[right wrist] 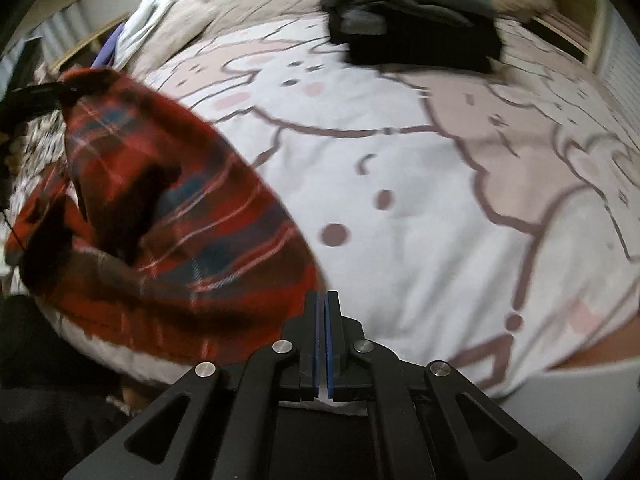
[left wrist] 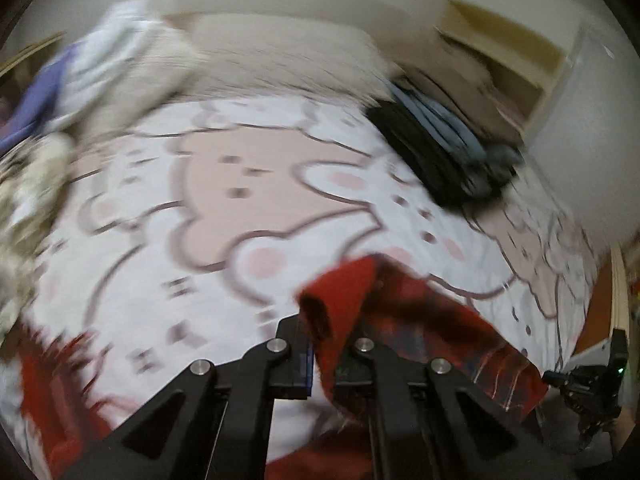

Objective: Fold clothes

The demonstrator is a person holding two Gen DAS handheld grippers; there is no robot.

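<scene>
The garment (right wrist: 168,216) is hanging over the near left part of the bed (right wrist: 400,240), its one end sitting between the fingers of the left gripper (left wrist: 322,344). The right gripper (right wrist: 322,340) is hovering over the bed's near edge, just right of the garment. A stack of folded clothes (right wrist: 412,24) is lying toward the far right corner. A heap of loose clothes (left wrist: 92,76) is lying along the far left edge, beside the pillows (left wrist: 280,56) at the far edge.

A bed (right wrist: 400,240) with a pink-and-white cartoon cover, beige pillow (left wrist: 280,56), wooden shelf (left wrist: 508,52) against pale walls
</scene>
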